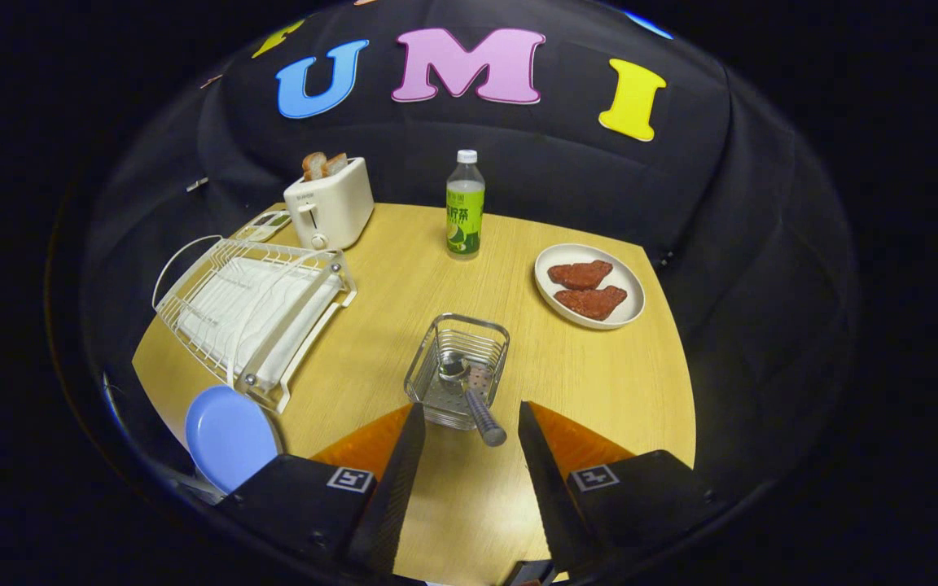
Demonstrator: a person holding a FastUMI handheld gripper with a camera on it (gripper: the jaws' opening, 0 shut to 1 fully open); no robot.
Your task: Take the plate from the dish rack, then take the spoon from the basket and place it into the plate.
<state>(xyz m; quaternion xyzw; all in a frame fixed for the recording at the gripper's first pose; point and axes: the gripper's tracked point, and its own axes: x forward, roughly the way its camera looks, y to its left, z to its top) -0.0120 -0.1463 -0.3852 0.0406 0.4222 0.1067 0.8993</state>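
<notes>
Hand-held gripper [465, 423] at bottom centre of frame, fingers spread apart, nothing between them. Spoon [469, 396] sits in the wire basket [458, 370] just ahead of the fingertips. Handle end sticks out over the basket's near rim, pointing back toward the gap between the fingers and slightly toward the right one; bowl lies deeper in the basket. Long axis runs roughly along the approach line, near-to-far.

Blue plate [229, 435] is lower left, on the wooden surface [599, 382] edge next to the near corner of the dish rack [253, 313], so it looks already out of the rack. My read: spoon grab is next, short forward reach onto the handle.

Further back: plate with two meat pieces [589, 285] centre right, bottle [465, 207] upper centre, toaster [329, 207] upper left.
</notes>
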